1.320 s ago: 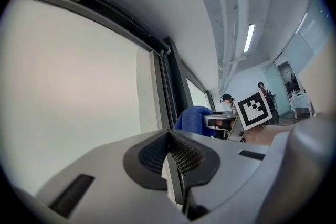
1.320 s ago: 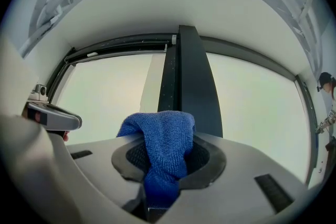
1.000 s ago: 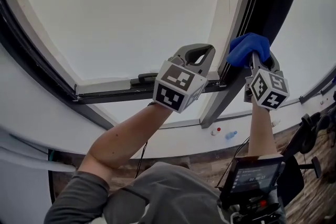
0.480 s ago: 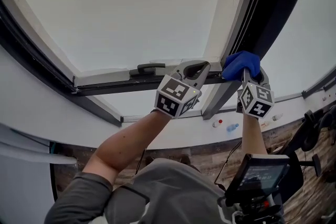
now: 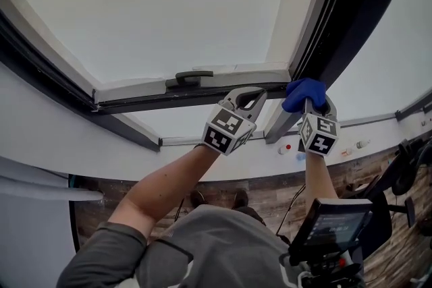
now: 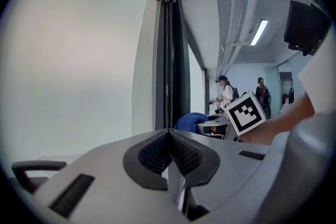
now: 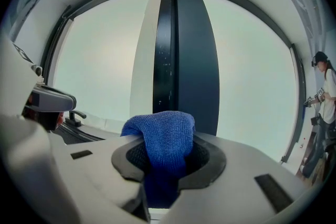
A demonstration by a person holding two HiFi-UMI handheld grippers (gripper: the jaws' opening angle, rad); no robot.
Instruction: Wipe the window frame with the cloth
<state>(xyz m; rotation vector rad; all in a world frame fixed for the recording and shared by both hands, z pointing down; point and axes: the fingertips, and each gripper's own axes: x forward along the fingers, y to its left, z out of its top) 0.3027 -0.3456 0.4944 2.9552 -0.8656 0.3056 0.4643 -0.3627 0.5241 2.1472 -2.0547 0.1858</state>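
Gripping a bunched blue cloth [image 7: 164, 136], the right gripper [image 5: 309, 103] has its jaws clamped tight on the fabric, which pokes up past the tips. The cloth sits right at the near end of the dark window frame [image 5: 341, 17] post, where it meets the horizontal rail. The left gripper [image 6: 169, 150] hangs just left of it, jaws pressed together with nothing between them, right of the window handle [image 5: 185, 77]. Two people [image 6: 227, 93] stand far off on the right.
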